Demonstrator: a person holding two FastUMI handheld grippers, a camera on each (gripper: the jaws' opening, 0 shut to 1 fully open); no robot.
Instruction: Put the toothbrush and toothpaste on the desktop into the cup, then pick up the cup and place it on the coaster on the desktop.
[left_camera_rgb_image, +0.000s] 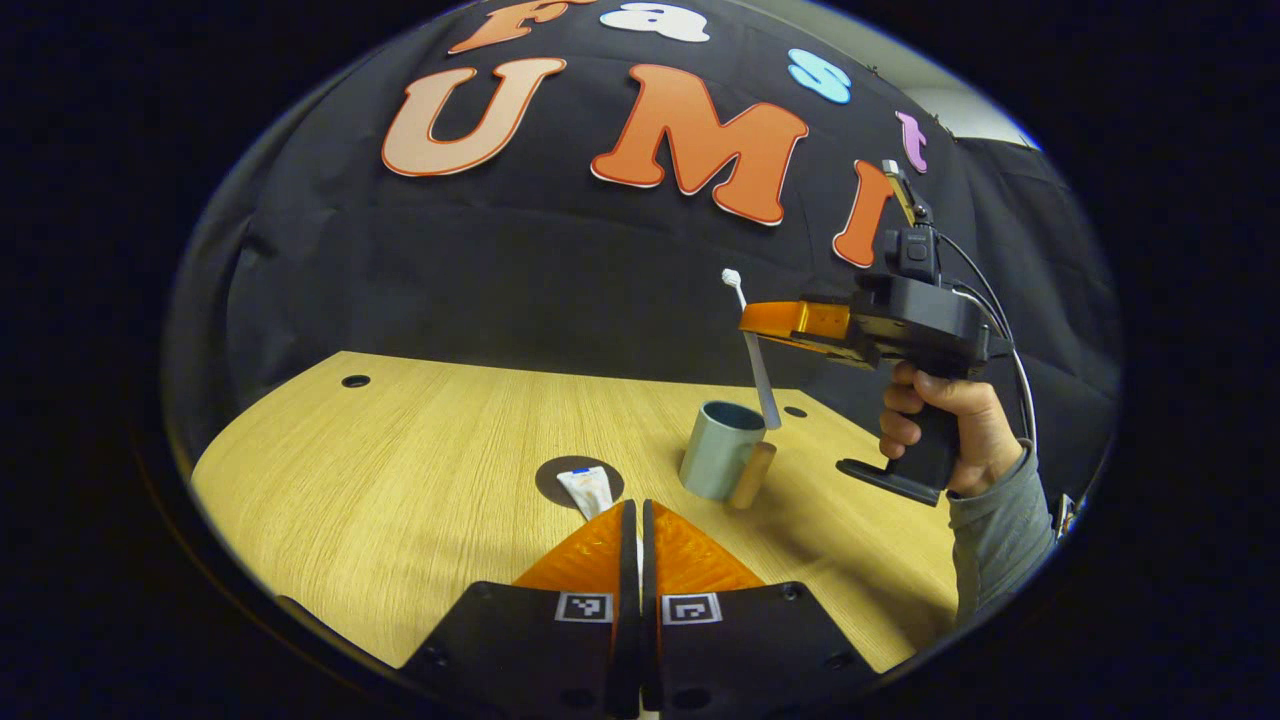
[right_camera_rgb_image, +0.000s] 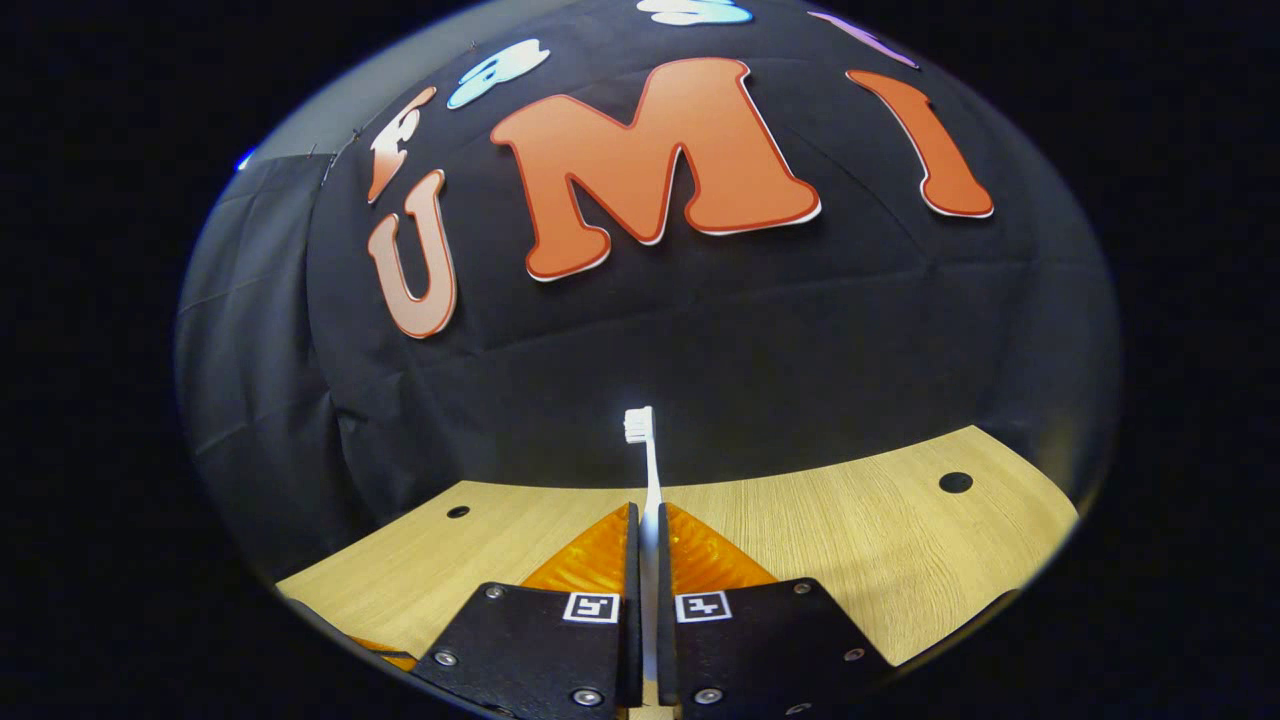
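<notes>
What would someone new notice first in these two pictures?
Probably the right gripper, held up in a hand, shut on a white toothbrush whose lower end hangs over the grey-blue cup on the wooden desk. Nearer, a toothpaste tube lies on the dark round coaster, just ahead of the left gripper.

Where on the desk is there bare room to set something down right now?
Desk is bare from the left hole to the coaster. It is crowded on the right: toothpaste on the coaster, cup, and right gripper holding the toothbrush above it.
</notes>
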